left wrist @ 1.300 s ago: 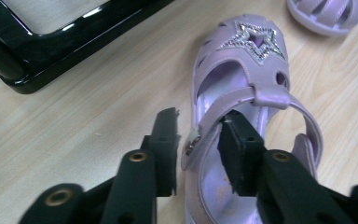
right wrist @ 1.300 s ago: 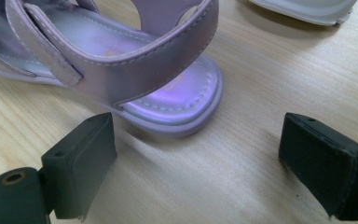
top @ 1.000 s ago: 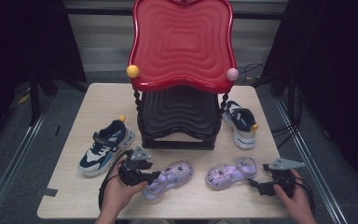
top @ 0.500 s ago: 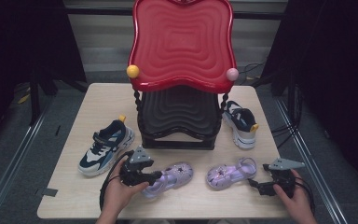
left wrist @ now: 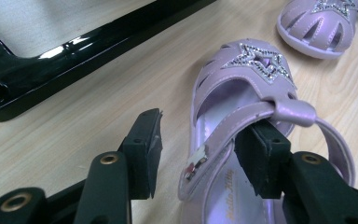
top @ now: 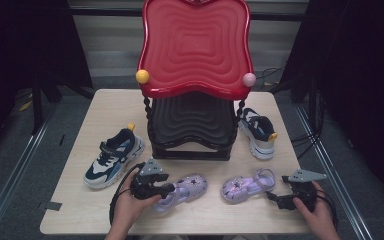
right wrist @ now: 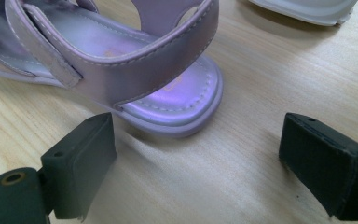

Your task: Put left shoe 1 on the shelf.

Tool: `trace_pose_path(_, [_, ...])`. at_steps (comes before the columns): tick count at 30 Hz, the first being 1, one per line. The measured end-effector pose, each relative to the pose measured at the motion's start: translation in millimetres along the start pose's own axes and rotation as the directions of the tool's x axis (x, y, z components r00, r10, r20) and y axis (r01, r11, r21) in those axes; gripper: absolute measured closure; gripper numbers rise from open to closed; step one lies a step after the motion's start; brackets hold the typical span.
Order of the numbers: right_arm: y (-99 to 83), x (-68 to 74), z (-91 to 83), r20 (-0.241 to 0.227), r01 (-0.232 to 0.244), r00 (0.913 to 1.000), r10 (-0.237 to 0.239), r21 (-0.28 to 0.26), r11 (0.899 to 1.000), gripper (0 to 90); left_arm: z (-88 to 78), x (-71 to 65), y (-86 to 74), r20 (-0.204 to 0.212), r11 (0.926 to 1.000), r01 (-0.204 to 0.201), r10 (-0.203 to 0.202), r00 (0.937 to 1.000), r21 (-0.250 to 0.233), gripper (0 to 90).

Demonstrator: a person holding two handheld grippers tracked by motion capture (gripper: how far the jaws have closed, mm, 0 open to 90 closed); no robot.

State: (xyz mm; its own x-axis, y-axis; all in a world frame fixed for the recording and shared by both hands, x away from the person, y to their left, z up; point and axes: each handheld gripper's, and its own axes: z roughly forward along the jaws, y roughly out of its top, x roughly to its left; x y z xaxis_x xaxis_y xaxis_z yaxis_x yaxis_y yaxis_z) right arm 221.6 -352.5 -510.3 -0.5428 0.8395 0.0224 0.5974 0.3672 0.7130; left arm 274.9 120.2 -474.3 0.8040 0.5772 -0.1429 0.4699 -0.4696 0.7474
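Surface: pale wood-grain table (top: 105, 107), dark curtains behind and to both sides, grey floor around.
Far left: navy, white and blue sneaker (top: 114, 156) with a yellow heel tab, lying on the table left of the rack, well apart from the sandals.
Left gripper (top: 166, 189): at the near edge, over the heel end of the left sandal. In the left gripper view its jaws stand partly apart and have just been closing; one pad (left wrist: 261, 154) sits inside the sandal under the strap, the other pad (left wrist: 144, 149) outside in open air, so no grip on it.
Left sandal: lilac plastic sandal with a glittery star (left wrist: 256, 63), flat on the table in front of the rack.
Centre: glossy two-tier rack, red wavy upper shelf (top: 195, 45) over a black wavy lower shelf (top: 192, 120), both bare; a yellow ball (top: 142, 76) and a pink ball (top: 249, 79) at the front corners. The upper shelf hides most of the lower one.
Right sandal: matching lilac sandal (top: 247, 184), heel toward the right gripper.
Right gripper (top: 274, 199): jaws wide apart, holding nothing; in the right gripper view the sandal's heel (right wrist: 177, 107) lies just ahead of them.
Far right: second navy sneaker (top: 258, 131), partly tucked beside the rack's leg.
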Motion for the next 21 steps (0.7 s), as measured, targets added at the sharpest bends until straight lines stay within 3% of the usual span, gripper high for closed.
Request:
trace_pose_path(3, [0.0, 0.0, 0.0, 0.000, 0.000, 1.0000, 0.000, 0.000, 1.000, 10.1, -0.5, 1.2, -0.2, -0.013, 0.9999, -0.008, 0.007, 0.9999, -0.010, 54.7])
trace_pose_path(9, [0.0, 0.0, 0.0, 0.000, 0.000, 1.0000, 0.000, 0.000, 1.000, 10.1, 0.1, 0.5, -0.9, 0.019, 0.9997, -0.013, 0.014, 0.9997, -0.020, 63.2])
trace_pose_path(21, [0.0, 0.0, 0.0, 0.000, 0.000, 1.0000, 0.000, 0.000, 1.000, 10.0, 0.3, 1.7, -1.3, 0.042, 0.9990, -0.037, 0.038, 0.9984, -0.025, 65.0])
